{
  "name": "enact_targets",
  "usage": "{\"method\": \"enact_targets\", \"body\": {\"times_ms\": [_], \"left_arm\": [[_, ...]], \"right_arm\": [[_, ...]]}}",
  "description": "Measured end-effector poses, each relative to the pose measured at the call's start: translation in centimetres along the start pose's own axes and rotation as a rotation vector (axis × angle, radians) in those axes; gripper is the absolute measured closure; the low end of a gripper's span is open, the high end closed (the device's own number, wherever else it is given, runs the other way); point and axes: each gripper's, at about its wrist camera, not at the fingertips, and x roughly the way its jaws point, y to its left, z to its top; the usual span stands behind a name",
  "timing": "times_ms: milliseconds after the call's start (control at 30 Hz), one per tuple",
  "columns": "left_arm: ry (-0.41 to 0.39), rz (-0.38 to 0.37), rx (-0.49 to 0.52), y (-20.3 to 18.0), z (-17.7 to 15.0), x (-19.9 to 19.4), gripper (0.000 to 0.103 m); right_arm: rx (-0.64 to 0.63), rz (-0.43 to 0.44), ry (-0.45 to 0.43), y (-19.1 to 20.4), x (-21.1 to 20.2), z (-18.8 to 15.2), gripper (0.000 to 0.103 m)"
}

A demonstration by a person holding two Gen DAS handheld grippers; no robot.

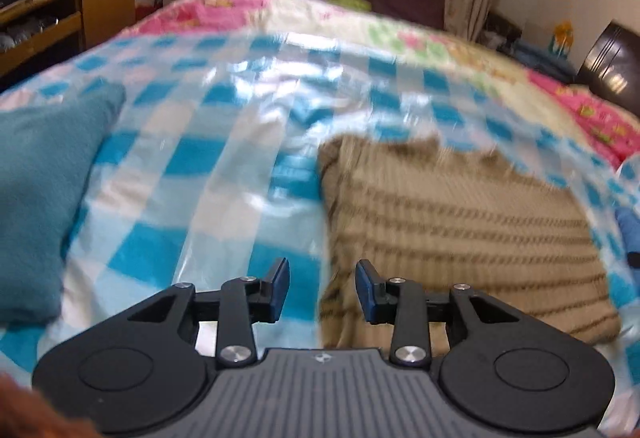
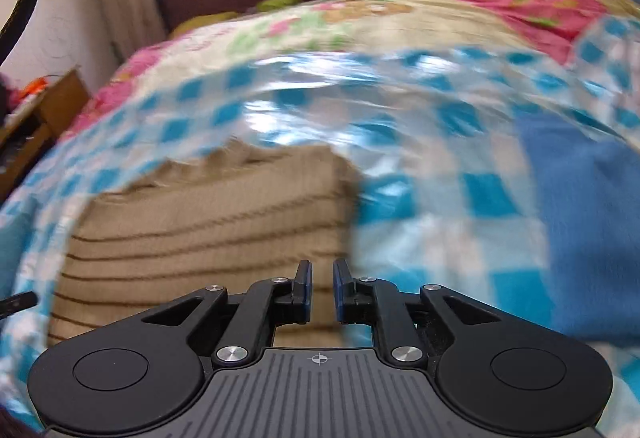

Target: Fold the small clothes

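Observation:
A tan knit garment with thin brown stripes (image 1: 460,222) lies folded flat on the blue-and-white checked sheet (image 1: 200,174). My left gripper (image 1: 322,288) is open and empty, just above the garment's near left corner. In the right wrist view the same garment (image 2: 208,222) lies left of centre. My right gripper (image 2: 322,288) has its jaws a narrow gap apart with nothing between them, over the garment's near right edge. Both views are blurred by motion.
A teal cloth (image 1: 44,198) lies at the left of the sheet, a blue cloth (image 2: 588,222) at the right. A floral quilt (image 1: 360,26) covers the far bed. A wooden desk (image 1: 60,18) stands left; dark headboard (image 1: 612,62) right.

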Motion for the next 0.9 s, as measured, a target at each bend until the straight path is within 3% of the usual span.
{"method": "enact_targets", "body": {"times_ms": [100,233,433,567,667,767,900], "left_arm": [[-0.032,-0.041,0.025,-1.6,1.3,0.5,0.062],[-0.034,-0.073,0.06,-3.6,2.5,3.3,0.061],[-0.015,-0.051,0.066,-4.8,2.7,7.5,0.061],[-0.033,-0.037,0.055,-5.3,2.0,8.7,0.061],[-0.057,-0.023,0.073,-5.8,1.6,9.0,0.06],[-0.082,-0.029,0.053,-5.4,1.1,9.0,0.058],[-0.108,-0.043,0.031,-4.7,0.8,8.6,0.057]], "right_arm": [[-0.037,0.054,0.021,3.0,3.2,1.4,0.088],[-0.038,0.116,0.045,6.4,8.3,2.9,0.078],[-0.042,0.103,0.105,8.8,14.5,4.2,0.076],[-0.059,0.102,0.114,9.9,16.0,4.2,0.067],[-0.073,0.091,0.105,10.1,15.9,4.2,0.067],[-0.157,0.034,0.094,11.2,15.9,3.9,0.082],[-0.14,0.051,0.106,11.2,16.0,4.2,0.099]]}}
